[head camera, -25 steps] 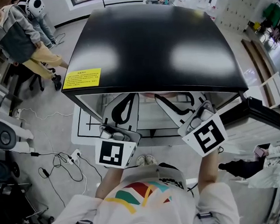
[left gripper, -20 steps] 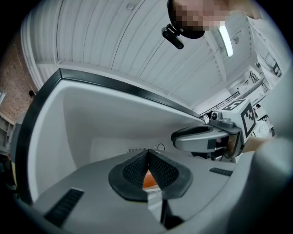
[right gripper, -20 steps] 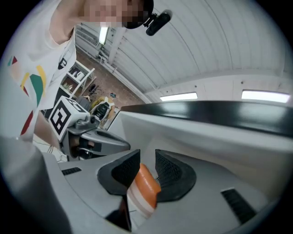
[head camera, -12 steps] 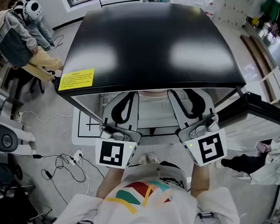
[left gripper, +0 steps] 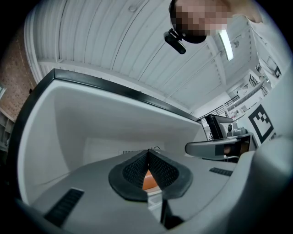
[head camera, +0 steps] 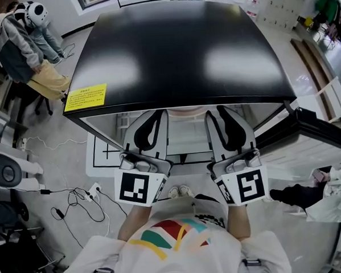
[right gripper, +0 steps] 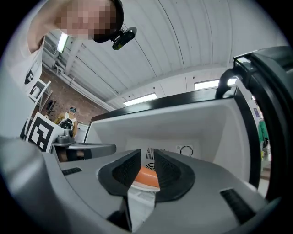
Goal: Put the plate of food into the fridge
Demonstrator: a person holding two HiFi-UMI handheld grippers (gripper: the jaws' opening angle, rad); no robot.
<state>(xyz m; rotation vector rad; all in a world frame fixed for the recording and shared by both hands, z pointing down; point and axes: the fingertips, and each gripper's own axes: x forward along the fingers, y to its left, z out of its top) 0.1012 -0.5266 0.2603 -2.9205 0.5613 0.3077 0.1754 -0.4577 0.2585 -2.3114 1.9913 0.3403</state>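
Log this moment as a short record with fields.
fridge: black top, white inside
door: open, on the person's right
plate: white, held at the fridge opening
food: orange, on the plate
left gripper: jaws shut on the plate
right gripper: jaws shut on the plate
stage: plate not yet released
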